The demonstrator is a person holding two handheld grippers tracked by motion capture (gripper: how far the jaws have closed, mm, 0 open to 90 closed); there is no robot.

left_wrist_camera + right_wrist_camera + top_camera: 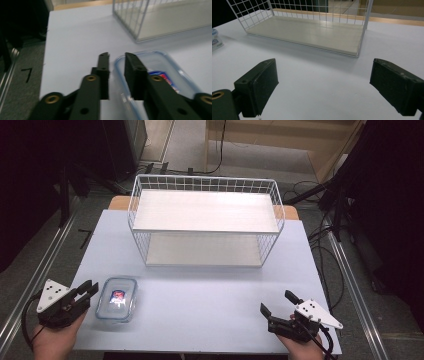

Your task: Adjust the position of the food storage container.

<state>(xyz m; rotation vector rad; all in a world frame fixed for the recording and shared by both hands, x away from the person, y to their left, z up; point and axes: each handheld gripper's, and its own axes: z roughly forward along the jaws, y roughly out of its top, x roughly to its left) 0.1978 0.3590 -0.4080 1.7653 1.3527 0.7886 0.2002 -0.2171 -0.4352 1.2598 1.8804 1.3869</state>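
Observation:
A clear plastic food container (117,299) with a blue-rimmed lid and a red-and-blue label lies on the pale table (200,305) at the front left. My left gripper (91,289) is at its left edge, jaws only a narrow gap apart. In the left gripper view the container's (162,65) near rim runs through that gap of the left gripper (117,56), and no pad visibly presses on it. My right gripper (276,301) rests at the front right, open wide. In its own view the right gripper (323,75) has only bare table between the jaws.
A white wire rack (205,210) with two pale wooden shelves stands at the back middle of the table, its open front facing me; it is also in the left gripper view (162,20) and the right gripper view (312,30). Cables and dark stands line the floor on both sides.

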